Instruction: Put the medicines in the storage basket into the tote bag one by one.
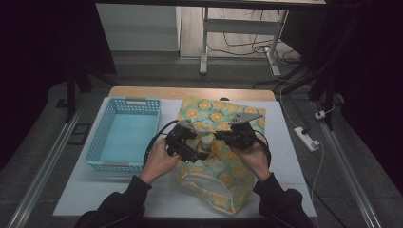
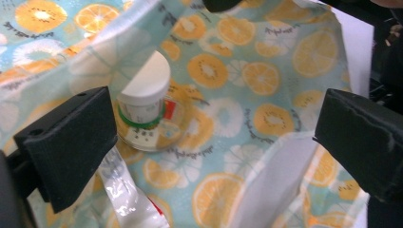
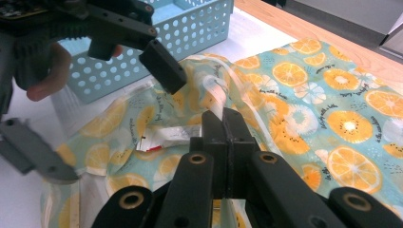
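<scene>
A bag (image 1: 223,166) printed with orange slices lies on the white tabletop, its mouth held open. Inside it stands a small jar (image 2: 142,104) with a white lid and a green band, seen from above as the jar (image 1: 207,141). A clear packet (image 3: 161,137) with a red mark lies beside it. My left gripper (image 2: 216,142) is open, one jaw on each side above the jar, with nothing pressed between them. My right gripper (image 3: 223,128) is shut on the bag's rim and holds it up. From above, the left gripper (image 1: 192,151) and right gripper (image 1: 227,137) face each other over the bag's mouth.
An empty light-blue perforated basket (image 1: 135,101) stands left of the bag, close to my left hand; the basket (image 3: 190,28) also appears behind the left gripper's finger (image 3: 161,66). The white tabletop (image 1: 294,156) has bare room on the right. A power strip (image 1: 306,137) lies on the floor beyond.
</scene>
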